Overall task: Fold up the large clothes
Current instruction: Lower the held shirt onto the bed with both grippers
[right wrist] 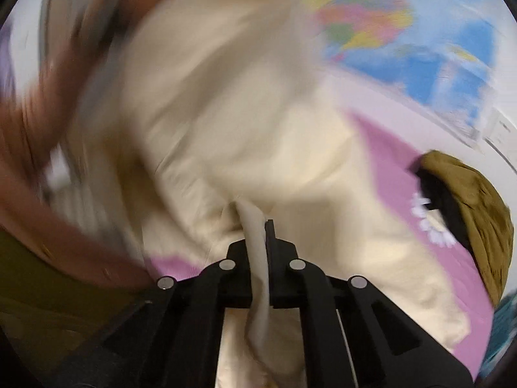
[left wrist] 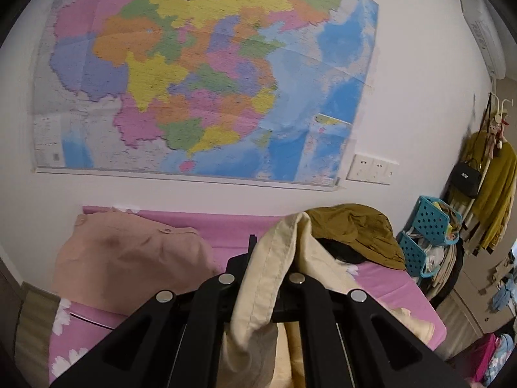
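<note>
Left claw (left wrist: 258, 252) clamps cream garment (left wrist: 271, 274), prob. over pink bed (left wrist: 404, 284).

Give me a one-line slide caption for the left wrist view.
Left gripper shut on a cream cotton garment above a pink floral bedsheet, colourful wall map behind.

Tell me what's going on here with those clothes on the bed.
A person is folding a cream garment over a bed with a pink floral sheet, using a handheld gripper in each hand. The left gripper is shut on a fold of the cream fabric, which drapes over its fingers. The right gripper is shut on another bunched edge of it. A peach garment and an olive-brown one lie further back, waiting.
</note>
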Motion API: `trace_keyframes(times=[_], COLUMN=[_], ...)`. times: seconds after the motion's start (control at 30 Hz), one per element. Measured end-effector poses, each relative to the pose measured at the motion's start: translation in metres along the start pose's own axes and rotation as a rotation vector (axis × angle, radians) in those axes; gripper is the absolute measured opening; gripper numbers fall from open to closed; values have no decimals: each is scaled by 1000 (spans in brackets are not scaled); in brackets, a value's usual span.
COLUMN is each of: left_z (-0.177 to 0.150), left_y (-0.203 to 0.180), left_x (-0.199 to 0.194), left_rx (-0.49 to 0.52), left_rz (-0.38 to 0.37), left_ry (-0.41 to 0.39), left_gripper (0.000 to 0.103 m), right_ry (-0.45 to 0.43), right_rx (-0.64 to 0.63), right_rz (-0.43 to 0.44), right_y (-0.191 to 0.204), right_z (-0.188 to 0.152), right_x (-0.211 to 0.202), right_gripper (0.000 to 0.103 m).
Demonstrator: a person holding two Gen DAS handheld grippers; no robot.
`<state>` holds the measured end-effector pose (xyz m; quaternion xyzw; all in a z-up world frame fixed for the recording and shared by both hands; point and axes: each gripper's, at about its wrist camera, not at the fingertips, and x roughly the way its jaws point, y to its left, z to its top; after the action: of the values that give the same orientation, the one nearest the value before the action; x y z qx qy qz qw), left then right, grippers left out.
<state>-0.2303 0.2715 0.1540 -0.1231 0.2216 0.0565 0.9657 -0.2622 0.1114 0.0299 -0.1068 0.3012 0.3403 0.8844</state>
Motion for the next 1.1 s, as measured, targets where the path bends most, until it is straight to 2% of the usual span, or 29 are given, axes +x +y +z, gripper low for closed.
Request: trace_keyframes(times=[0.1, 0.2, 0.27, 0.33, 0.43, 0.47, 0.53, 0.6, 0.73, 0.77, 0.83, 0.9, 0.93, 1.0, 1.07, 1.1], left_z=[0, 3, 9, 18, 33, 39, 44, 44, 31, 27, 18, 13, 11, 11, 15, 17], left_y=[16, 33, 43, 49, 53, 55, 64, 78, 112, 119, 136, 151, 158, 164, 165, 163], left_x=[-12, -22, -25, -21, 7, 27, 70, 130, 223, 244, 280, 303, 311, 312, 290, 277], left_rx=[-29, -79, -129, -151, -166, -172, -184, -197, -261, -267, -312, -350, -379, -391, -384, -370], left_rz=[-39, -82, -137, -176, -153, -129, -99, -26, 75, 100, 159, 164, 153, 99, 12, -18], left_ry=[-13, -28, -32, -28, 7, 37, 109, 209, 373, 409, 476, 528, 545, 568, 516, 483], left_gripper=[3, 3, 4, 4, 7, 8, 8, 11, 14, 15, 22, 31, 32, 34, 37, 43], right_ry=[-204, -338, -391, -408, -341, -300, -214, -124, 50, 93, 149, 196, 203, 181, 137, 96], right_rx=[180, 309, 383, 450, 510, 522, 572, 615, 722, 717, 732, 745, 750, 718, 681, 659], right_rz=[3, -52, -37, -16, -35, -56, -78, -103, -118, -133, -187, -223, -265, -285, -292, -251], right_y=[-61, -116, -153, -185, -238, -253, -282, -304, -348, -356, -366, -374, -377, -375, -368, -359], right_z=[29, 52, 68, 80, 104, 108, 111, 108, 96, 93, 86, 78, 74, 73, 73, 71], right_x=[-69, -120, -131, -132, -97, -75, -29, 16, 105, 124, 152, 170, 174, 168, 151, 133], right_gripper=[3, 3, 2, 2, 2, 3, 3, 3, 4, 4, 15, 21, 36, 49, 54, 57])
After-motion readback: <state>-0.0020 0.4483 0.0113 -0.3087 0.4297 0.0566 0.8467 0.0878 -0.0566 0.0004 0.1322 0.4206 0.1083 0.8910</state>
